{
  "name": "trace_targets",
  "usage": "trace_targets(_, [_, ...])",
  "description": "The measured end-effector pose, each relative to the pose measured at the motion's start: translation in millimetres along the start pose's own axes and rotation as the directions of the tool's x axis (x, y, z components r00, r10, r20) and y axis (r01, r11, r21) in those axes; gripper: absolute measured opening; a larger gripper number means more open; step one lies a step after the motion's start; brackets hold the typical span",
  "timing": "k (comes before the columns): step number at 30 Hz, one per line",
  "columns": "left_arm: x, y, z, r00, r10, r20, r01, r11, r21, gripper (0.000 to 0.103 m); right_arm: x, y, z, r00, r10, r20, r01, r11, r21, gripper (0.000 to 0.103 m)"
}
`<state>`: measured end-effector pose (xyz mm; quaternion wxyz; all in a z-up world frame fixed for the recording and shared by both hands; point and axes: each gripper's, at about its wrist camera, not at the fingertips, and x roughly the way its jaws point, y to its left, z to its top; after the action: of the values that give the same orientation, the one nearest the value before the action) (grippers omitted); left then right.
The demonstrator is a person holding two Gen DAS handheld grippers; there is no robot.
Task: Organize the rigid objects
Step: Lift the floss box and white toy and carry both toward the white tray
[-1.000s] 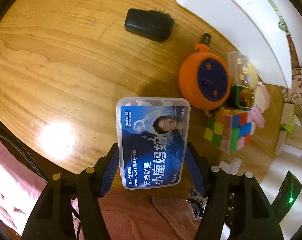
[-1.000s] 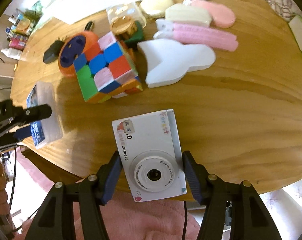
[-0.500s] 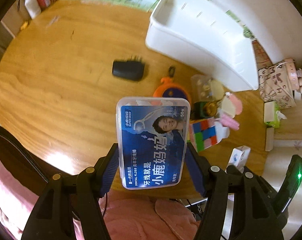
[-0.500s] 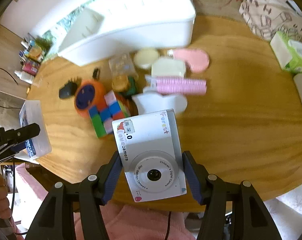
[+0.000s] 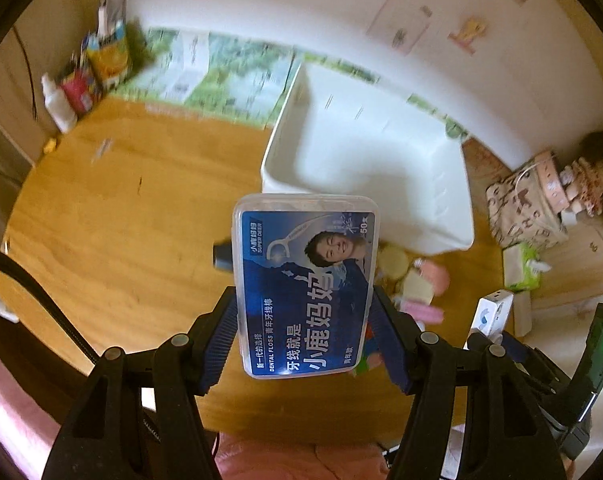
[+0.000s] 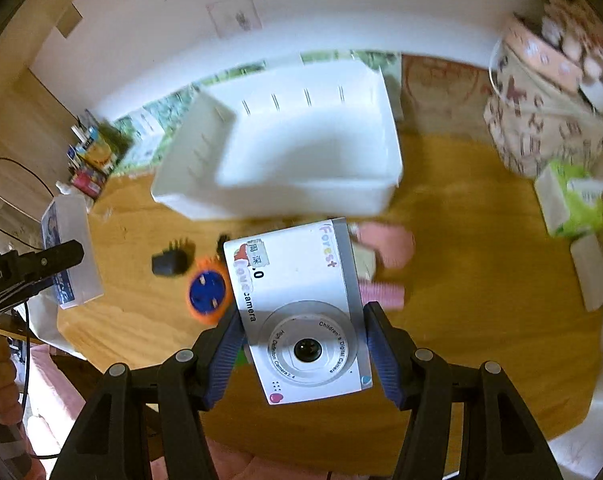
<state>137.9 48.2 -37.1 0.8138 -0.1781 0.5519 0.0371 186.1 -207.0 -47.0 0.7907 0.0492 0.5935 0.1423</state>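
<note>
My left gripper (image 5: 305,340) is shut on a clear dental floss box (image 5: 305,284) with a blue label, held high above the wooden table (image 5: 113,220). My right gripper (image 6: 301,348) is shut on a white children's camera (image 6: 297,308), also held above the table. An empty white bin (image 5: 365,168) (image 6: 301,152) stands at the far side of the table, ahead of both grippers. The floss box and left gripper also show at the left edge of the right wrist view (image 6: 69,256).
On the table lie a black charger (image 6: 169,262), an orange round toy (image 6: 206,294), pink and cream foam pieces (image 6: 385,246) and a cube partly hidden behind the floss box. A patterned bag (image 6: 549,120) and green tissue pack (image 6: 573,200) sit at the right.
Both grippers have risen and tilted up with their objects. The white bin now shows fully ahead and the table objects look smaller and lower.
</note>
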Motion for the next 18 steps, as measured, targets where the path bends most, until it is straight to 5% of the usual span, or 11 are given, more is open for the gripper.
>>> trace_targets(7, [-9.6, -22.9, 26.2, 0.996, -0.029, 0.09, 0.022, 0.996, 0.082, 0.067, -4.1, 6.3, 33.9, 0.998, 0.012, 0.055, -0.012, 1.0, -0.006, 0.061])
trace_targets(18, [2.4, -50.3, 53.9, 0.964, -0.16, 0.214, 0.115, 0.971, 0.209, 0.067, 18.0, 6.0, 76.4, 0.992, -0.003, 0.13, 0.002, 1.0, 0.006, 0.061])
